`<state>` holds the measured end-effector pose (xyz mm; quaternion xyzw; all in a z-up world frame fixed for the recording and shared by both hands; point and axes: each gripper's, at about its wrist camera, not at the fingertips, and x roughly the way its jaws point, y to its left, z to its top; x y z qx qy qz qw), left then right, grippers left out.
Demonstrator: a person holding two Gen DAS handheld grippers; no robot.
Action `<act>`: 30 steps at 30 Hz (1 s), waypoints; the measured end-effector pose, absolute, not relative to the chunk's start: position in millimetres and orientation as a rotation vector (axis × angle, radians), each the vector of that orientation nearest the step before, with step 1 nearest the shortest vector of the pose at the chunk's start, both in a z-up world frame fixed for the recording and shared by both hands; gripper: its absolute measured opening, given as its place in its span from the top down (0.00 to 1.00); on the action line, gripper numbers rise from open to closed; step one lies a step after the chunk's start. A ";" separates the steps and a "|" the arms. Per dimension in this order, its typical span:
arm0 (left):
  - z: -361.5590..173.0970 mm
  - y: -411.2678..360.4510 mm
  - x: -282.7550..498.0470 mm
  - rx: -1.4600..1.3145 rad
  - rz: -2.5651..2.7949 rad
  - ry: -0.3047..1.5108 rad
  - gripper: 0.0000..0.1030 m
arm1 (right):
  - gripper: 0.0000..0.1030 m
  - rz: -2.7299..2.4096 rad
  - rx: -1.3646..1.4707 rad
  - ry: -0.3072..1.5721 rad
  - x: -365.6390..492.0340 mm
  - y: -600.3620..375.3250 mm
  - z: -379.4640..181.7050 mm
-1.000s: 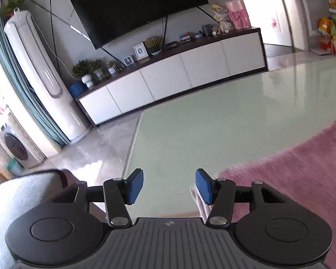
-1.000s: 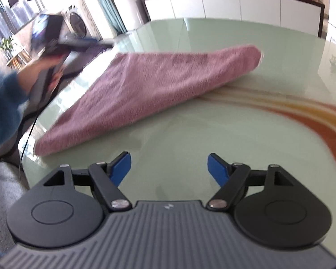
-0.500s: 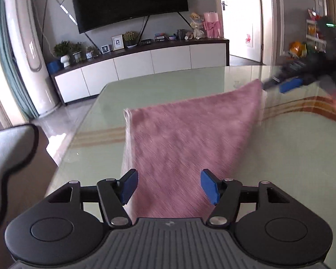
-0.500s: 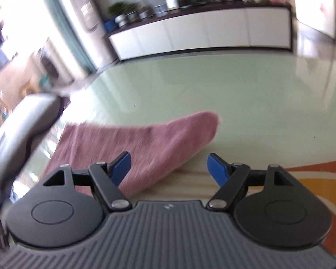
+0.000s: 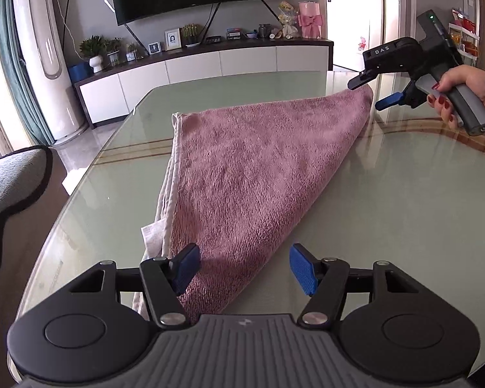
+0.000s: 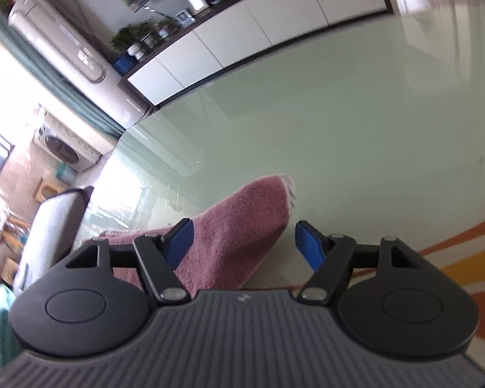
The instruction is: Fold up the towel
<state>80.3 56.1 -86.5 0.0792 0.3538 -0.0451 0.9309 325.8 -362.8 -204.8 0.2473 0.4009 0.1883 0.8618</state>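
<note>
A pink towel lies folded into a triangle on the glass table. Its white-edged hem runs along the left side. My left gripper is open over the towel's near corner, and the cloth lies between the blue pads without touching them. At the far tip, a hand holds my right gripper. In the right wrist view the towel's rounded tip lies between the right gripper's fingers. Its jaws are closing and the pads stand off the cloth.
A grey padded chair stands off the table's left edge. Beyond the far edge are a white TV cabinet and a tall white air conditioner. Orange bands mark the glass on the right.
The left view swung from the table's edge to look along the towel, then held. The right gripper rolled and closed in on the towel's far tip, which now lies between its fingers.
</note>
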 end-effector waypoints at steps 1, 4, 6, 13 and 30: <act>-86.8 56.0 79.2 0.173 -0.093 0.720 0.37 | 0.31 0.398 0.541 0.839 326.6 -364.8 -205.5; -83.4 57.0 76.0 0.199 -0.103 0.706 0.37 | 0.39 0.409 0.558 0.841 327.5 -365.2 -205.5; -82.1 58.3 72.6 0.225 -0.128 0.690 0.37 | 0.63 0.405 0.554 0.841 328.9 -364.8 -206.2; -89.1 73.2 79.2 0.207 -0.197 0.748 0.36 | 0.87 0.416 0.623 0.823 321.6 -377.7 -216.1; -84.3 48.6 99.3 0.065 -0.341 0.842 0.58 | 0.90 0.330 0.483 0.838 270.7 -458.1 -202.2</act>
